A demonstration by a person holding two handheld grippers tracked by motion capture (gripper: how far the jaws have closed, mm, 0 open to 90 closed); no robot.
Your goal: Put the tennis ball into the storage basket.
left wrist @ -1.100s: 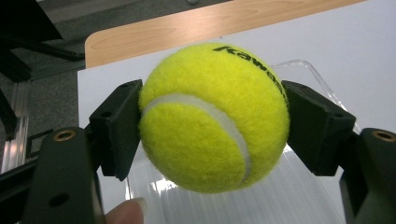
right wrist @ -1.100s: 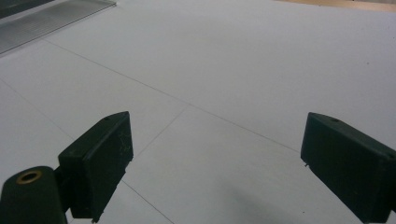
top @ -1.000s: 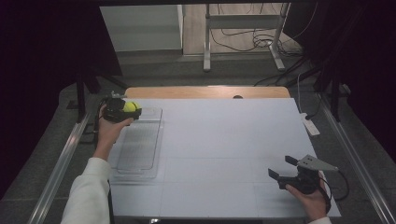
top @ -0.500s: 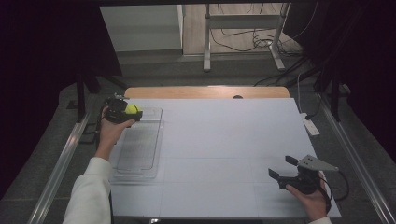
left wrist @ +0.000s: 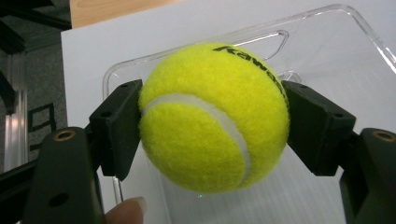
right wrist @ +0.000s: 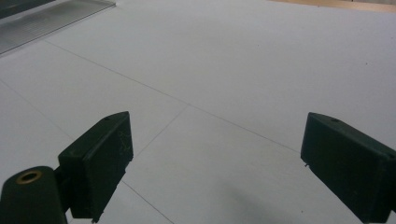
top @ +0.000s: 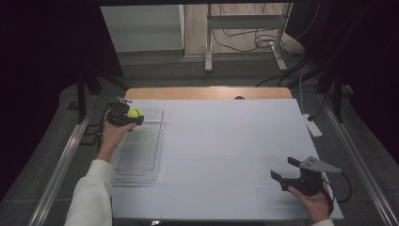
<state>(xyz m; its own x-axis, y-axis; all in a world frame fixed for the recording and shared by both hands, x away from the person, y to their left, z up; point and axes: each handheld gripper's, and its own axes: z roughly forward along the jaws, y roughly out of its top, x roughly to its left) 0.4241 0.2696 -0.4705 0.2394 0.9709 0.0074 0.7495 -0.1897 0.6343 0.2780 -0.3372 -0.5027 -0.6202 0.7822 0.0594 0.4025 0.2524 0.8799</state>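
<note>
Yellow felt ball point(left wrist: 212, 119) clamped between left claw point(top: 133, 117) pads at ball's widest girth, so grip stays centred, no slip. Ball held above far end of clear tray point(top: 141, 162), at 10 o'clock on bench point(top: 226, 141); likely positioned for drop into tray. Tray lies lengthwise along bench's left edge, within left hand's easy reach. Right claw point(top: 284, 168) wide, empty, parked at 4 o'clock, well apart, out of left hand's way.
</note>
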